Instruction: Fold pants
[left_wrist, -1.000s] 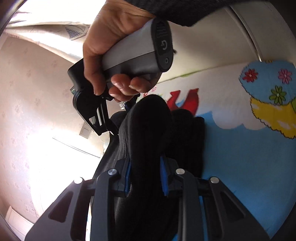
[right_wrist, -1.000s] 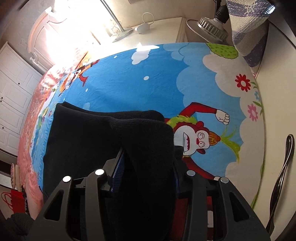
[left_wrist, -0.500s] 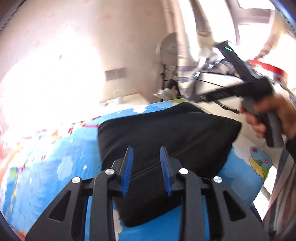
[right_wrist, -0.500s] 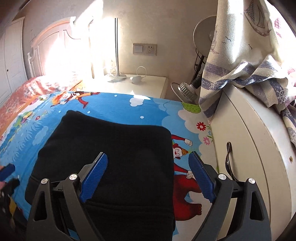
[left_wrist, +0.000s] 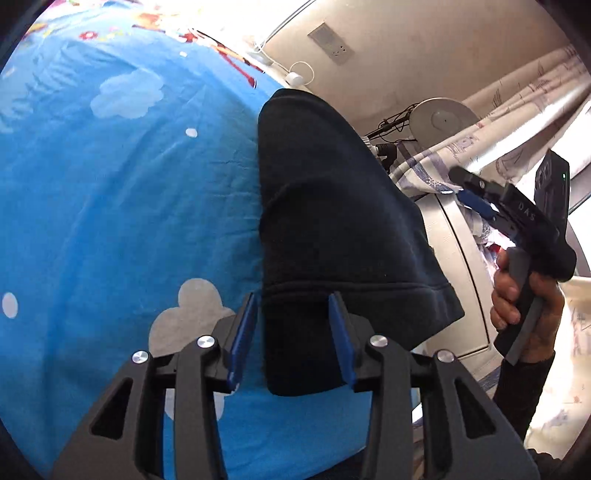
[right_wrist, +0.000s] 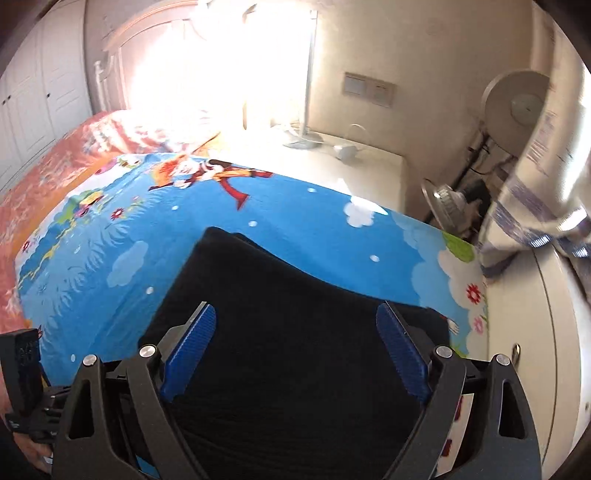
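Note:
The black pants (left_wrist: 332, 229) lie folded into a thick rectangle on the blue cartoon bed sheet (left_wrist: 129, 192). My left gripper (left_wrist: 293, 336) is open, its blue pads either side of the bundle's near corner, above it. My right gripper (right_wrist: 295, 350) is wide open and empty, held above the same folded pants (right_wrist: 295, 332). The right gripper also shows in the left wrist view (left_wrist: 476, 194), held off the bed's right side by a hand.
A white cabinet (right_wrist: 535, 350) runs along the bed's right edge with a patterned cloth (right_wrist: 535, 184) draped over it. A bedside table (right_wrist: 351, 166) with a cable, a fan (right_wrist: 517, 107) and a white wardrobe (right_wrist: 44, 92) stand beyond the bed.
Both grippers held the pants a second ago, then let go and opened. The folded pants now lie on the bed. Both grippers have pulled back and tilted; the left one has opened a little wider.

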